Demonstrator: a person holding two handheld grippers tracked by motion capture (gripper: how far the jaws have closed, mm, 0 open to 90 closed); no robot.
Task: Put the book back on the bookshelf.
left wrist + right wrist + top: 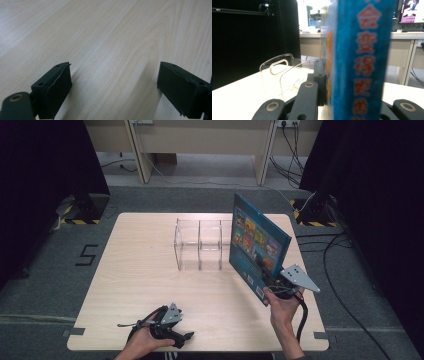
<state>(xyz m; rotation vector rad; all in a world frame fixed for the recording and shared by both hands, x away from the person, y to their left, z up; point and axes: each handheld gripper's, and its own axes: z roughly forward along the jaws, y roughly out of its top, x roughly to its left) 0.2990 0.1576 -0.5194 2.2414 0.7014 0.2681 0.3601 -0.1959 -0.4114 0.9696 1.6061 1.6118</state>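
At the near left of the pale wooden surface (pixel 140 270), the left claw (pixel 186 336) rests with jaws apart, nothing between them. At right, the right claw (pixel 274 281) clamps a blue picture book (pixel 257 245), raised and tilted, beside the clear plastic divider rack (pixel 200 245).

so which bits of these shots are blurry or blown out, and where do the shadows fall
Right gripper view: the blue book held in the right tongs sits too close, so its red spine lettering is soft, and the room behind is overexposed at the top. Left gripper view: the tabletop is sharp, with soft shadows beside the open left tongs. High view: even light, black curtains at the sides, and the clear divider rack is faint.
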